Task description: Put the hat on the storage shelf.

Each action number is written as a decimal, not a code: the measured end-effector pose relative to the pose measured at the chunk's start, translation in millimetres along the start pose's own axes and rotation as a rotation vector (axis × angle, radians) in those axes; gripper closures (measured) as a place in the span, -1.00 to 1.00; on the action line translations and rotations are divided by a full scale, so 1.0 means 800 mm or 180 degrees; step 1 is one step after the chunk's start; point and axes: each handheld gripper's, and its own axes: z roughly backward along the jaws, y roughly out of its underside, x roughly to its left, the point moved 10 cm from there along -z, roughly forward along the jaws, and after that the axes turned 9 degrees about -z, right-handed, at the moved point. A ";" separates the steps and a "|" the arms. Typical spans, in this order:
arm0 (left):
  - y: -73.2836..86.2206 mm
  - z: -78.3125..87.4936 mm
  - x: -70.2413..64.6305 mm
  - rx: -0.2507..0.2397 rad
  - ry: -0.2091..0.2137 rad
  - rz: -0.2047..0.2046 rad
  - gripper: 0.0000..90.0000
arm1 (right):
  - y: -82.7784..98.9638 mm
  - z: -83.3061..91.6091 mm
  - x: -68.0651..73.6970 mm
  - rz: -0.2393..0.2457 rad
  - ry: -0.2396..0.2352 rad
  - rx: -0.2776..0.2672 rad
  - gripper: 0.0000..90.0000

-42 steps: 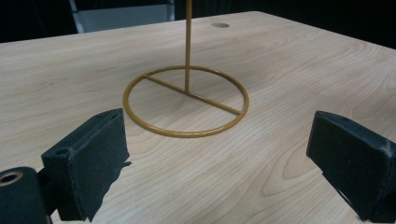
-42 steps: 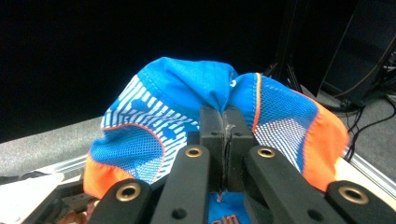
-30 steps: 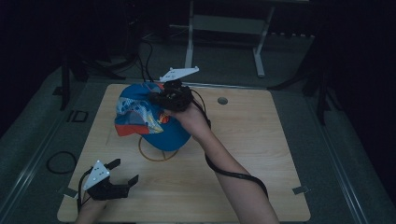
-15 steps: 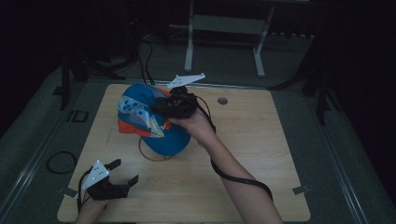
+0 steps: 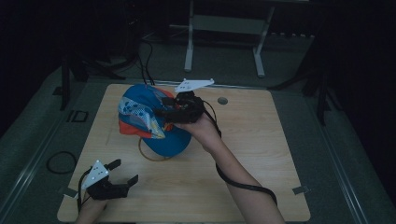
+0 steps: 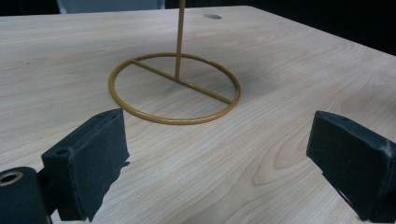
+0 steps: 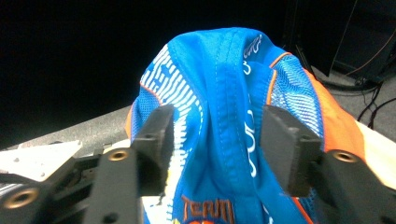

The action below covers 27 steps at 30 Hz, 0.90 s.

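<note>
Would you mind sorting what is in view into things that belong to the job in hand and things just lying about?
In the job:
- blue and orange cap
- gold wire stand under it
- right gripper, jaws just opening, cap fabric between them

Lying about:
- cable loop on the floor
- metal frame beyond the table
- left gripper, open, idle

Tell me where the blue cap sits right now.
The blue cap sits atop the gold wire stand, left of centre on the table, directly before the right gripper.

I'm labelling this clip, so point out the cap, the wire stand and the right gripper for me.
cap [image 5: 140, 112], high view, on its patterned blue crown.
wire stand [image 6: 174, 87], left gripper view, on the crossbar of its ring base.
right gripper [image 7: 215, 144], right gripper view, midway between its open fingertips.
</note>
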 end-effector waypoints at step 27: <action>0.003 -0.003 0.001 0.0032 -0.0043 -0.0018 -0.88 | 0.077 0.058 -0.030 0.0183 0.0052 -0.0063 -0.70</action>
